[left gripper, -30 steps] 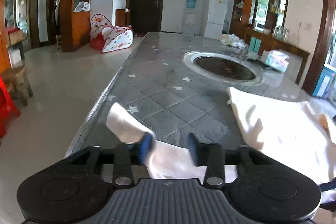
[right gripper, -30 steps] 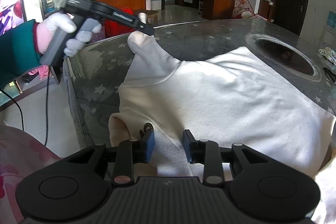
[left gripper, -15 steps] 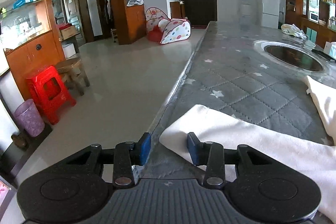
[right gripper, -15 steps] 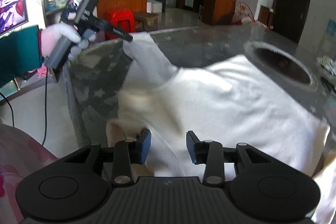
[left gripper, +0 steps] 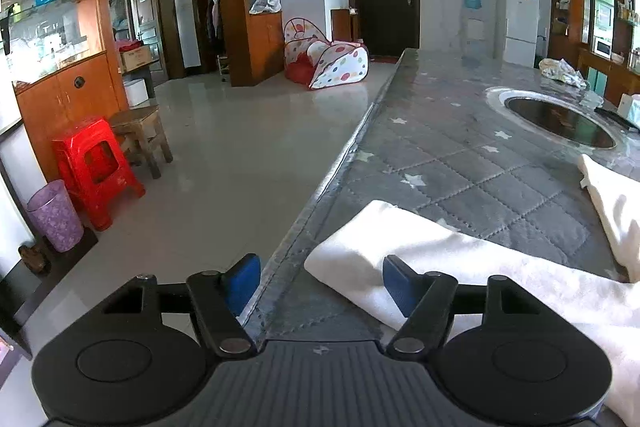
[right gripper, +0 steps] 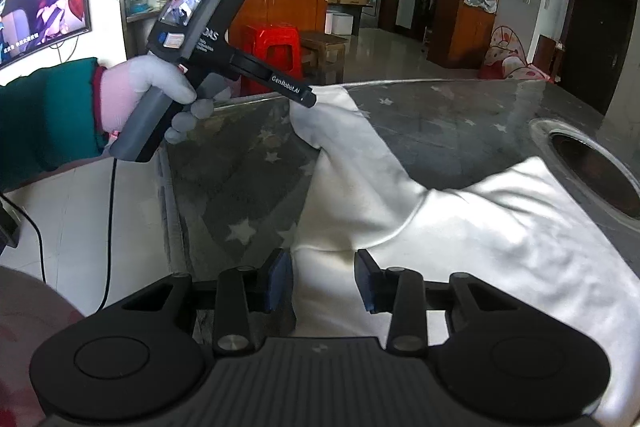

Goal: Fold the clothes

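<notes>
A white long-sleeved garment (right gripper: 460,227) lies spread on the grey quilted star-pattern table (right gripper: 248,187). Its left sleeve (left gripper: 440,251) stretches flat toward the table's left edge. My left gripper (left gripper: 316,279) is open over the sleeve's cuff end and holds nothing; it also shows in the right wrist view (right gripper: 304,99), held by a gloved hand at the cuff. My right gripper (right gripper: 322,279) is open above the garment's near side, around the underarm area, and is empty.
A round inset hotplate (left gripper: 560,121) sits in the table beyond the garment. The table's left edge (left gripper: 352,147) drops to a tiled floor. A red stool (left gripper: 96,167), a wooden stool and a purple bin stand by the cabinets on the left.
My left gripper pulled the sleeve out to the left, laid it flat and opened wide. My right gripper opened a little wider and moved forward over the garment.
</notes>
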`<state>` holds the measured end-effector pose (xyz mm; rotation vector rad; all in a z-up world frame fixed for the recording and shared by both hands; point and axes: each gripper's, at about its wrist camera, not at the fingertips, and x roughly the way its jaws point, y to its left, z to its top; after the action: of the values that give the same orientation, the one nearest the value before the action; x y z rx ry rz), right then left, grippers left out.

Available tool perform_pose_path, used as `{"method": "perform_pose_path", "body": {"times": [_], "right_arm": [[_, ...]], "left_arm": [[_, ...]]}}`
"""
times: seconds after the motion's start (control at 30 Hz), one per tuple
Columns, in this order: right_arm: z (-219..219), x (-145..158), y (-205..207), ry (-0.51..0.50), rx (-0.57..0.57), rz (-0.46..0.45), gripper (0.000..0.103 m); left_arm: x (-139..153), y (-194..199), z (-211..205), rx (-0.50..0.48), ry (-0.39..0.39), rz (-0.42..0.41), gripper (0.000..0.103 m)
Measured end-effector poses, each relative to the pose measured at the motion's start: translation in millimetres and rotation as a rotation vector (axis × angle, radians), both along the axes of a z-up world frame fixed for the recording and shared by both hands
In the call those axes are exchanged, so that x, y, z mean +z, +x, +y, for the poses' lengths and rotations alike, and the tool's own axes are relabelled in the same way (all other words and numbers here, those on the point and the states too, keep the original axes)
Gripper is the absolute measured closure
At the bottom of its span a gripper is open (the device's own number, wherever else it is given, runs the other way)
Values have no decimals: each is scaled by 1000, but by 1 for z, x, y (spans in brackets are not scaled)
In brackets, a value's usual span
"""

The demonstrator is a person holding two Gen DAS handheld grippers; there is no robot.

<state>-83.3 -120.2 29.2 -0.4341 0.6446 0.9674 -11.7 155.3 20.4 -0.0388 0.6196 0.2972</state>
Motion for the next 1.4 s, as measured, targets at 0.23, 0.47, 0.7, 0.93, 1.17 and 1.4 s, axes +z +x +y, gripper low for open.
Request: {"method": "perform_pose_path", "body": {"times": [0.23,0.47,0.7,0.93,1.17,1.4], "right_arm": [[6,-3,-1,-30,19,-3,99],[-8,-2,-20,-53,108,42,98],[-27,19,-18,59,48,43,87],[-111,36,6,56,-292,-17,81],[-197,32,48,26,-683,-52,75],[-227,16,106,37,-893,-67,69]], "left_arm": [[-3,2,-1,-43,7,-11,81],[-6,-1,0,-46,77,-12,93],[-7,2,-7,-44,147,-2,90],[6,-4,-7,-28,108,-24,85],[27,-23,-46,-198,5,-66,56],[35,-41,-122,-560,-58,-59,51]]}}
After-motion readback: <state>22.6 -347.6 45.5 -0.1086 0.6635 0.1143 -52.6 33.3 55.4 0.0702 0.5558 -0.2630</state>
